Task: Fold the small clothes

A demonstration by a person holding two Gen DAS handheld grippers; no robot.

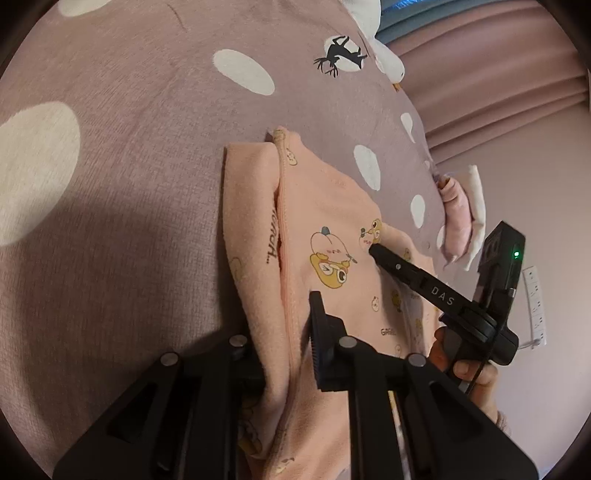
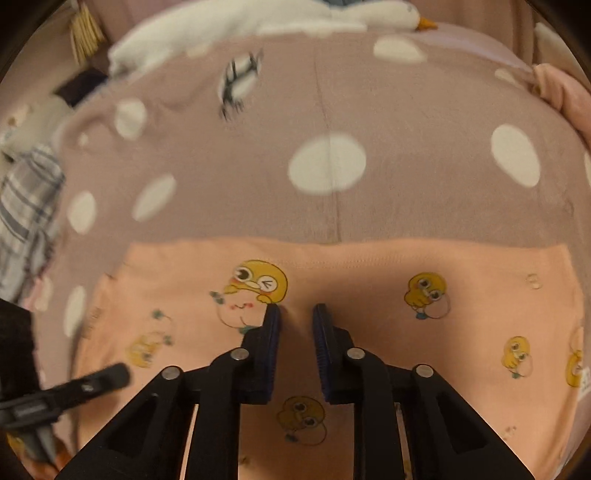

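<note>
A peach baby garment (image 1: 343,206) printed with yellow cartoon ducks lies flat on the dotted bedspread (image 1: 129,166). One side of it is folded over along a seam. My left gripper (image 1: 291,328) is at the garment's near end, shut on the folded edge; cloth drapes over its left finger and hides it. My right gripper (image 1: 373,251), held by a hand (image 1: 465,373), touches the garment's far side with its tip. In the right wrist view the garment (image 2: 369,280) fills the lower half, and the right gripper (image 2: 297,314) pinches a small ridge of cloth. The left gripper (image 2: 118,373) shows blurred at lower left.
The mauve bedspread (image 2: 240,206) has white dots. A white goose plush (image 2: 295,18) lies along its far edge. Folded pink clothes (image 1: 458,221) and a white cloth (image 1: 476,195) sit at one side, a plaid cloth (image 2: 26,206) at the other. Pink curtains (image 1: 498,74) hang beyond.
</note>
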